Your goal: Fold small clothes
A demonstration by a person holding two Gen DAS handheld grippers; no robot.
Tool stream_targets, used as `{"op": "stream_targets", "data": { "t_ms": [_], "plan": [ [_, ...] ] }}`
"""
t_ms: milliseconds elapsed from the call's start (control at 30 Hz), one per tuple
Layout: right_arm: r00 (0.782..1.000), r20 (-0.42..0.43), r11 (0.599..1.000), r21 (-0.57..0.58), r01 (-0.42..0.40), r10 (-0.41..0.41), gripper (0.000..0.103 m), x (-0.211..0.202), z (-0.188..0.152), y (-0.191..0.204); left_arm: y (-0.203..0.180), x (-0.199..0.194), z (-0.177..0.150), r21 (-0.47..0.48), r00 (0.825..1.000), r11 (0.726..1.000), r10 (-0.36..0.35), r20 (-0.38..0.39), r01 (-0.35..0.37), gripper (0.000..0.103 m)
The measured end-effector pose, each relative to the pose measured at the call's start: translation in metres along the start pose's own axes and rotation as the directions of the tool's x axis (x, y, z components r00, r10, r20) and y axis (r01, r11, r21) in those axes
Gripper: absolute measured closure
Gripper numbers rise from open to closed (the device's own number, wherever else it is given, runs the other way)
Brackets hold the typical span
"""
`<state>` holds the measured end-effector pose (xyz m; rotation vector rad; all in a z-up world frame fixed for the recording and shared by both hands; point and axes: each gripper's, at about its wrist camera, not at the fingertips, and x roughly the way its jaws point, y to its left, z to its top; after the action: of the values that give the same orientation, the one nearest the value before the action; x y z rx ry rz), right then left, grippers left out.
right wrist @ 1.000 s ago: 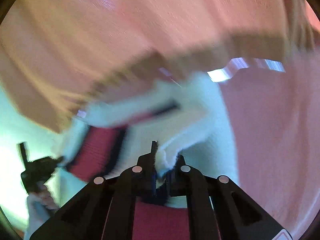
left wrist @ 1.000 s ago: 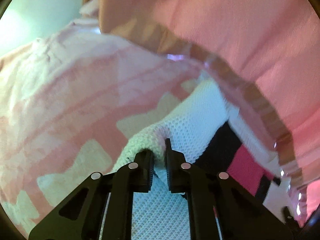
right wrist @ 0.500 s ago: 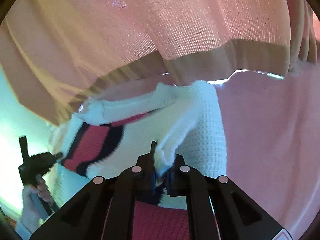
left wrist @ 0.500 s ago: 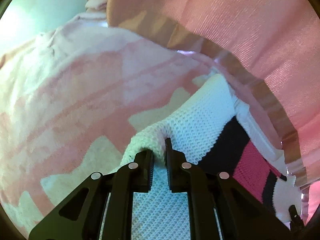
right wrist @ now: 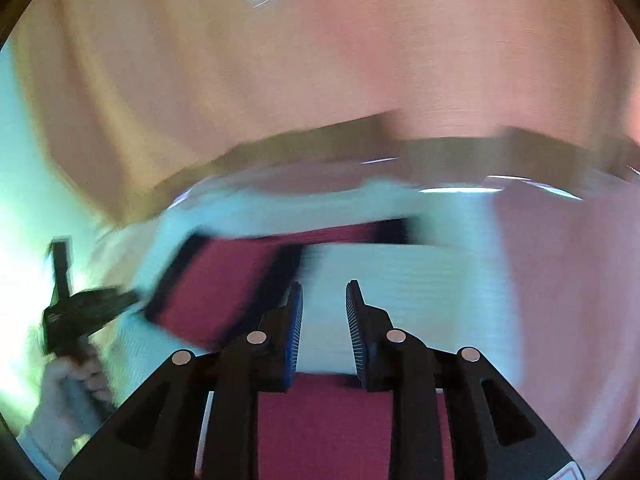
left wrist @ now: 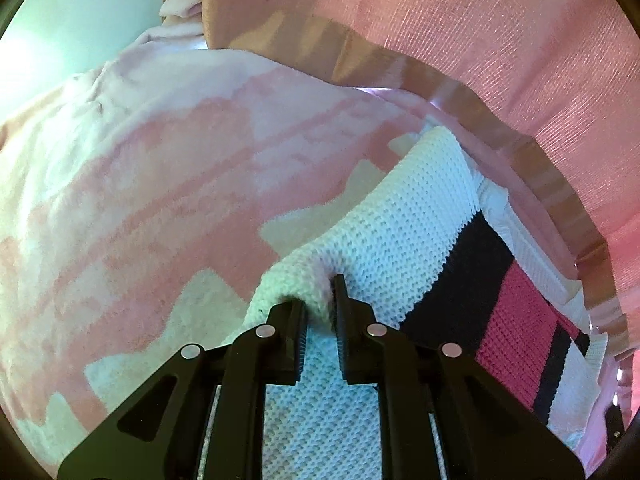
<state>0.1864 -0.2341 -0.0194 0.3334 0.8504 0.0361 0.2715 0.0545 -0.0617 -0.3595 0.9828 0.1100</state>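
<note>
Gripping a bunched fold of the white knit sweater (left wrist: 404, 232) with our left tongs (left wrist: 320, 316), we have its jaws drawn nearly together with the thick waffle-knit edge pinched between them. This small sweater, white with a black and pink stripe band, lies across a pale pink patterned blanket (left wrist: 152, 184), and a salmon ribbed garment (left wrist: 500, 40) with a tan hem overhangs the scene from above. We cannot tell from these views what surface sits under the blanket.

Moving right, our right tongs (right wrist: 323, 320) stand with the jaws apart and nothing between them; the sweater's pink and white panels (right wrist: 360, 276) sit just beyond and below the tips. That view is smeared by motion, so we cannot say whether the tips touch the knit. At its far left edge we can see the left tongs (right wrist: 86, 308) and the hand (right wrist: 66, 384) holding them, clamped on the sweater's other side.

We judge the step in hand to be one fold of the sweater, with the left side held and the right side let go. The next move, we think, calls for our right tongs to take a fresh hold on an edge or corner opposite the left grip, so both sides can be carried over evenly. Meanwhile the left must hold its pinch without dragging the knit askew.
</note>
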Motion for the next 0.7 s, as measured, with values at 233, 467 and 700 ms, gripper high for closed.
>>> {"op": "stream_targets", "data": {
  "t_ms": [233,467,700],
  "plan": [
    [0.986,-0.124,0.978,-0.163,-0.132,0.113,0.087,0.118,0.029,0.103,0.012,0.004,0.006,-0.035,0.998,0.998,-0.055,-0.029,0.054,0.09],
    [0.981,-0.169,0.971,-0.197,-0.133,0.1,0.1,0.188,0.037,0.139,0.022,0.01,0.012,-0.108,0.993,0.99,-0.099,-0.056,0.093,0.09],
    [0.983,-0.156,0.98,-0.161,-0.119,0.094,0.101,0.192,0.059,0.15,0.017,0.012,0.011,-0.104,0.996,0.992,-0.078,-0.046,0.073,0.09]
  ]
}}
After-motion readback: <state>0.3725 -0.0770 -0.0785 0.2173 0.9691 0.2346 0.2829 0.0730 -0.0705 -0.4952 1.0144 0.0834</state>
